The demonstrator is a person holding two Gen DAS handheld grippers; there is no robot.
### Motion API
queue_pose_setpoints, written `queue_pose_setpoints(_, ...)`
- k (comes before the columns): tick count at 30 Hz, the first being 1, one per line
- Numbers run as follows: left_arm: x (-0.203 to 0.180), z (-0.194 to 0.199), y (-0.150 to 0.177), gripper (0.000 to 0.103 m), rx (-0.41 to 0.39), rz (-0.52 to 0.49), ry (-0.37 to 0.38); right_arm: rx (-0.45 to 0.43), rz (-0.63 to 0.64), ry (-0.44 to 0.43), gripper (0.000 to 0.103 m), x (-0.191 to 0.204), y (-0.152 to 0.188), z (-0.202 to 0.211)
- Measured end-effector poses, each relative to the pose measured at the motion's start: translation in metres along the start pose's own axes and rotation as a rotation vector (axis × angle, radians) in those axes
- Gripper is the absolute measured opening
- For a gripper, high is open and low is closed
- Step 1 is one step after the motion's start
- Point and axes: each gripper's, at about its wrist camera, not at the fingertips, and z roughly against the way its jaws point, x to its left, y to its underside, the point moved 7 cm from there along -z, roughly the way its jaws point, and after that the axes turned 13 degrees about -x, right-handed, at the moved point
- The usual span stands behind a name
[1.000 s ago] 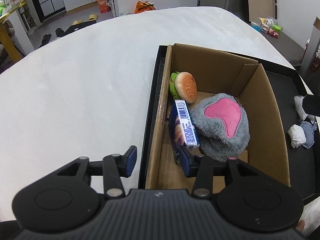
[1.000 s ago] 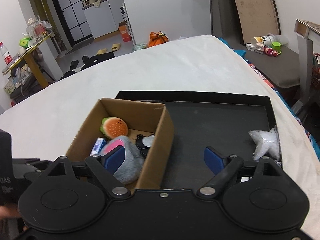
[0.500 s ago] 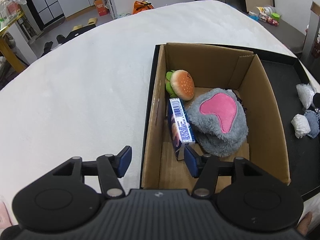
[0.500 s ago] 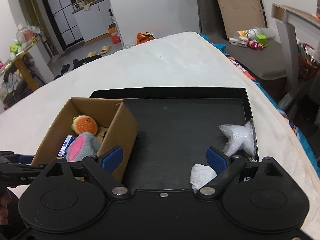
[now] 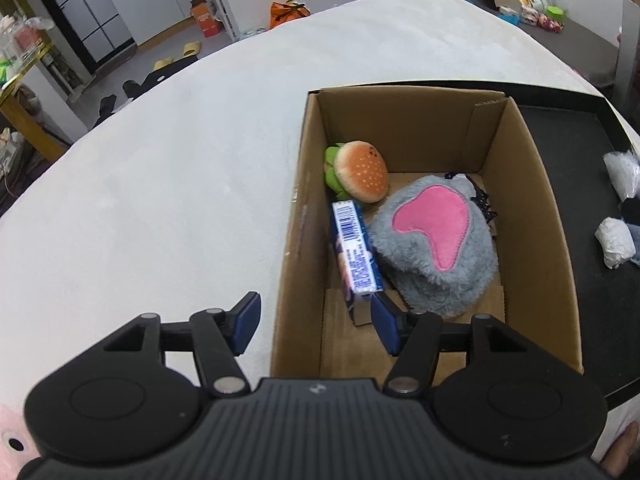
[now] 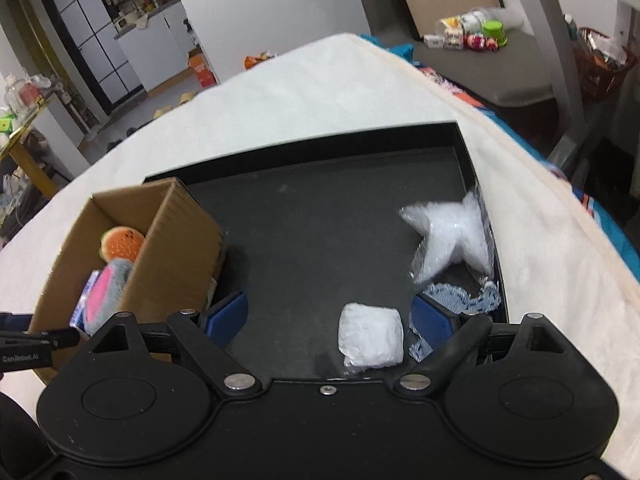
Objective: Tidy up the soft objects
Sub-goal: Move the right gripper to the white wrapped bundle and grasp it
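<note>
A cardboard box (image 5: 532, 208) (image 6: 176, 240) stands on a black tray (image 6: 320, 216). In it lie a burger plush (image 5: 360, 176), a grey and pink plush (image 5: 436, 240) and a blue packet (image 5: 354, 256). My left gripper (image 5: 316, 322) is open and empty, straddling the box's near left wall. My right gripper (image 6: 330, 316) is open and empty over the tray; a white wrapped bundle (image 6: 370, 334) lies between its fingers. A white star plush (image 6: 452, 236) and a blue patterned cloth (image 6: 460, 300) lie at the tray's right.
The tray sits on a white bed cover (image 5: 160, 200). Beyond the bed are a kitchen area, slippers on the floor and a grey bench with small toys (image 6: 472, 36). The left gripper's body (image 6: 24, 348) shows at the left edge of the right wrist view.
My left gripper has pulled back and up from the box. My right gripper has swung right across the tray and come down over the white bundle.
</note>
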Motion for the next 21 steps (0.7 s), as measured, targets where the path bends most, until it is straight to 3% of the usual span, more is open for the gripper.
queue_pose_setpoints(5, -0.011, 0.000, -0.002, 0.060, 0.006, -0.033, 0.003, 0.059, -0.004, 0.011, 0.084, -0.006, 0.012, -0.011)
queue_pose_setpoints(12, -0.018, 0.000, -0.003, 0.064, 0.006, -0.050, -0.009, 0.135, -0.017, 0.025, 0.068, -0.012, 0.027, -0.026)
queue_pose_setpoints(16, -0.018, 0.000, -0.003, 0.064, 0.008, -0.051, -0.010, 0.166, -0.022, 0.026, 0.044, -0.013, 0.032, -0.030)
queue_pose_setpoints(21, -0.019, 0.000, -0.004, 0.064, 0.004, -0.055, -0.010, 0.138, -0.036, 0.028, 0.043, -0.015, 0.028, -0.020)
